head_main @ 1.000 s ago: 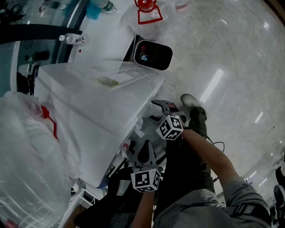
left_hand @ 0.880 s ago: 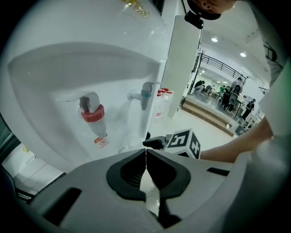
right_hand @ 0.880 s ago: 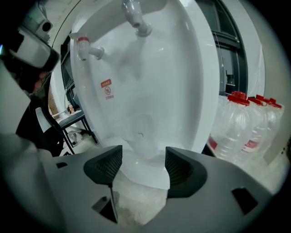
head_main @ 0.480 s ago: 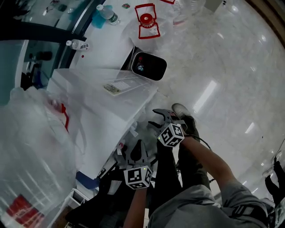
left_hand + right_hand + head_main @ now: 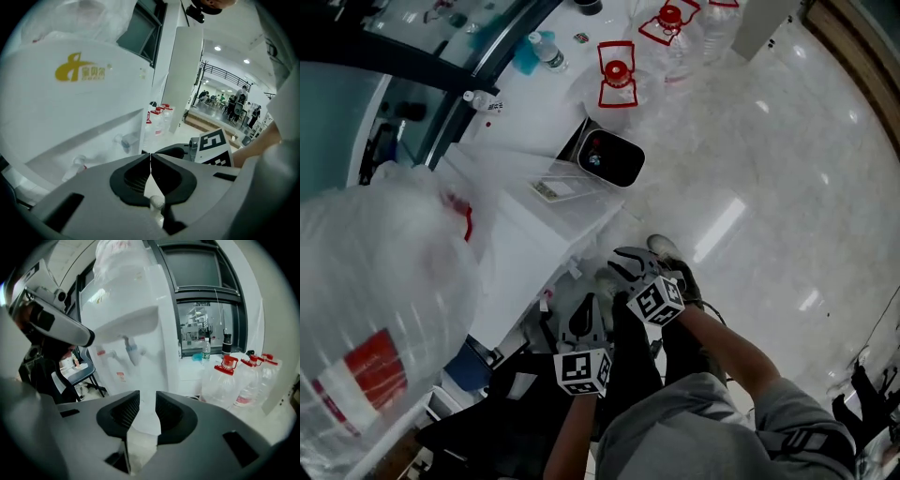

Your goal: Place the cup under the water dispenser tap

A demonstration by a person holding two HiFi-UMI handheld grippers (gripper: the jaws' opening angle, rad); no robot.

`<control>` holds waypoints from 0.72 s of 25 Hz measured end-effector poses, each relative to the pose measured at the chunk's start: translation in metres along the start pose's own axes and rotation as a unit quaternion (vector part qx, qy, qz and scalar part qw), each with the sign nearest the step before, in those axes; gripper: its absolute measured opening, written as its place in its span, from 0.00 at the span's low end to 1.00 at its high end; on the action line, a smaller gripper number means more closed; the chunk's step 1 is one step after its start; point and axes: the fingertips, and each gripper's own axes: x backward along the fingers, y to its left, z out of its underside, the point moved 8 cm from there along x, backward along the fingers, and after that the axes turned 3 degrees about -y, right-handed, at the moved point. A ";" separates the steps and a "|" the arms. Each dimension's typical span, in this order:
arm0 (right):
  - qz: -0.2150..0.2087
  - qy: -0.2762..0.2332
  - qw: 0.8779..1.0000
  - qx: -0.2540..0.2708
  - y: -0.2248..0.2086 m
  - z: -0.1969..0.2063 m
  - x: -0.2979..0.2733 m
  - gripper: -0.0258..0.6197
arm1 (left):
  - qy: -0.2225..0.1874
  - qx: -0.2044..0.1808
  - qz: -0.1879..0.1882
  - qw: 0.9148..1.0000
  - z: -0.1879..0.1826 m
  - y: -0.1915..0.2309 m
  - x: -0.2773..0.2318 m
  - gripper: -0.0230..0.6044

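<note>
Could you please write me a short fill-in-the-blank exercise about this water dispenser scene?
1. The water dispenser has ___ taps on its front.
2. The large clear bottles on the floor have ___ caps.
3. The right tongs, whose jaws are closing, have a white ___ between them.
4. The left tongs are ___, with nothing between them.
Missing words: two; red; cup; shut.
</note>
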 end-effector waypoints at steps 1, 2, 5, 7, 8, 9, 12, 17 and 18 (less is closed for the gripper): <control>-0.001 -0.007 1.000 0.000 0.001 -0.011 0.009 0.20 | -0.007 -0.001 0.002 1.000 -0.007 -0.004 0.003 0.05; -0.002 -0.014 1.000 0.002 0.001 -0.023 0.019 0.18 | -0.013 -0.001 0.004 1.000 -0.015 -0.008 0.007 0.05; -0.006 -0.037 0.999 0.011 -0.001 -0.059 0.050 0.15 | -0.037 -0.003 0.006 0.999 -0.041 -0.021 0.020 0.05; -0.006 -0.055 0.998 0.013 -0.005 -0.083 0.071 0.13 | -0.055 -0.004 0.005 0.998 -0.059 -0.030 0.028 0.06; -0.006 -0.064 0.998 0.015 -0.008 -0.095 0.081 0.12 | -0.066 -0.006 0.005 0.998 -0.068 -0.035 0.031 0.06; -0.008 -0.073 0.997 0.017 -0.011 -0.106 0.090 0.11 | -0.077 -0.011 0.005 0.997 -0.076 -0.039 0.033 0.05; -0.015 -0.095 0.995 0.022 -0.012 -0.138 0.116 0.09 | -0.101 -0.025 0.005 0.995 -0.099 -0.049 0.043 0.06; -0.025 -0.128 0.991 0.017 -0.013 -0.185 0.154 0.06 | -0.144 -0.039 -0.002 0.989 -0.142 -0.063 0.064 0.05; -0.027 -0.131 0.991 0.019 -0.015 -0.191 0.159 0.06 | -0.151 -0.041 -0.004 0.988 -0.148 -0.066 0.066 0.05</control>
